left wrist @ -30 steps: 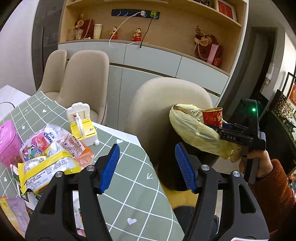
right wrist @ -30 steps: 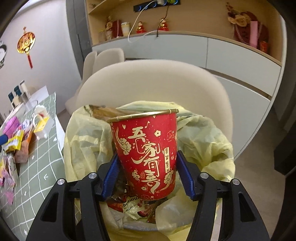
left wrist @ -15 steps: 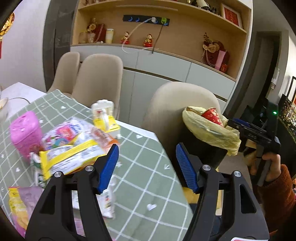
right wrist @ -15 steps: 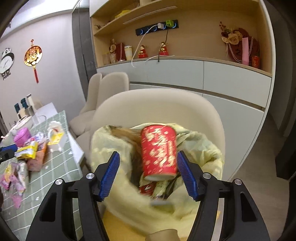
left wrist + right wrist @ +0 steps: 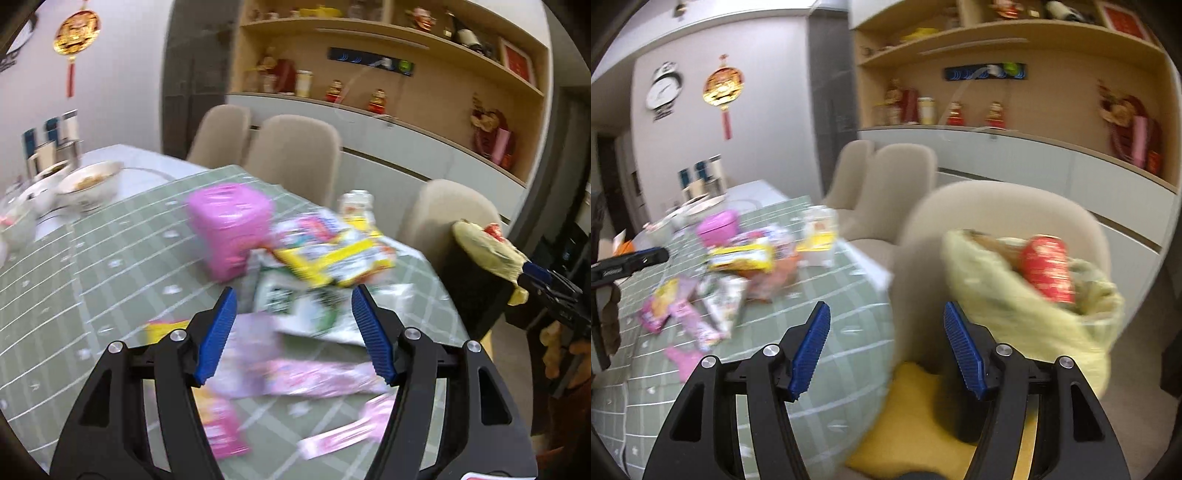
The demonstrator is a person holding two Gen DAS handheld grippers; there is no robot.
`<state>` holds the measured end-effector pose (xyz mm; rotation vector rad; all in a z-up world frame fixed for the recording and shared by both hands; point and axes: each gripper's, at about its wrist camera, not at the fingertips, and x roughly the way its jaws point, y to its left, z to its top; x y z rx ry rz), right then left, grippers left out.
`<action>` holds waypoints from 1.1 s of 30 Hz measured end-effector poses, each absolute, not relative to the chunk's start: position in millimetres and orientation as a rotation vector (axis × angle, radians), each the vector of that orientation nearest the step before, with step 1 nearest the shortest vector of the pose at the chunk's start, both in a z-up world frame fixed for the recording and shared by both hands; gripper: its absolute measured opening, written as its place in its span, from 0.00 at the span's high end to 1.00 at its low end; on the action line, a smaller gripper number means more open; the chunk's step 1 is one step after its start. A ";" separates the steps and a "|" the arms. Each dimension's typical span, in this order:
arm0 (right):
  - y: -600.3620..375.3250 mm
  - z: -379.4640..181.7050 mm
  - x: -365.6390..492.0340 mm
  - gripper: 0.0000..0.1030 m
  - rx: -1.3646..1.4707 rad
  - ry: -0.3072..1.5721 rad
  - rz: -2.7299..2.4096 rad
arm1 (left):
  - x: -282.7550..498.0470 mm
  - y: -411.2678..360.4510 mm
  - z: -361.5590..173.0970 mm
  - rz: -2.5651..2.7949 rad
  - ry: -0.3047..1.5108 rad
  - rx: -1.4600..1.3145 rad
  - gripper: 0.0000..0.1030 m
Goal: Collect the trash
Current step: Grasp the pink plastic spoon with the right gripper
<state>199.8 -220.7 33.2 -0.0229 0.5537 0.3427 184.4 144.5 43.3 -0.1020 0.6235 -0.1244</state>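
Note:
A pile of snack wrappers (image 5: 317,266) lies on the green checked tablecloth (image 5: 110,266); it also shows in the right wrist view (image 5: 738,258). My left gripper (image 5: 295,328) is open and empty above the wrappers. A black bin with a yellow bag (image 5: 1034,295) stands on a chair seat beside the table, with a red paper cup (image 5: 1049,269) lying in it. My right gripper (image 5: 886,347) is open and empty, left of and short of the bin. The bin also shows at the right of the left wrist view (image 5: 484,251).
A pink plastic box (image 5: 229,229) and a small yellow-and-white toy (image 5: 820,236) stand by the wrappers. Bowls (image 5: 88,184) sit at the table's far left. Beige chairs (image 5: 295,151) line the far side. A yellow cushion (image 5: 923,413) lies under the bin.
The right gripper let go of the red cup, which now lies in the bin, and drew back leftward. The left gripper swung left from the table's edge over the wrapper pile.

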 end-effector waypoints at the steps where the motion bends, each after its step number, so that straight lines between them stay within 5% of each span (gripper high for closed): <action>1: -205.4 31.4 198.5 0.41 -0.036 0.561 0.378 | 179.4 157.7 42.9 -0.104 0.625 -0.112 0.40; 13: -80.9 -6.3 180.2 0.41 -0.204 0.734 0.590 | 160.6 241.8 22.5 -0.033 0.667 -0.233 0.38; 28: -18.3 -30.8 163.0 0.41 -0.295 0.779 0.725 | 164.7 249.1 4.7 -0.019 0.734 -0.266 0.38; 33: -19.7 -36.4 171.0 0.59 -0.245 0.821 0.735 | 164.4 249.7 6.0 -0.021 0.732 -0.269 0.38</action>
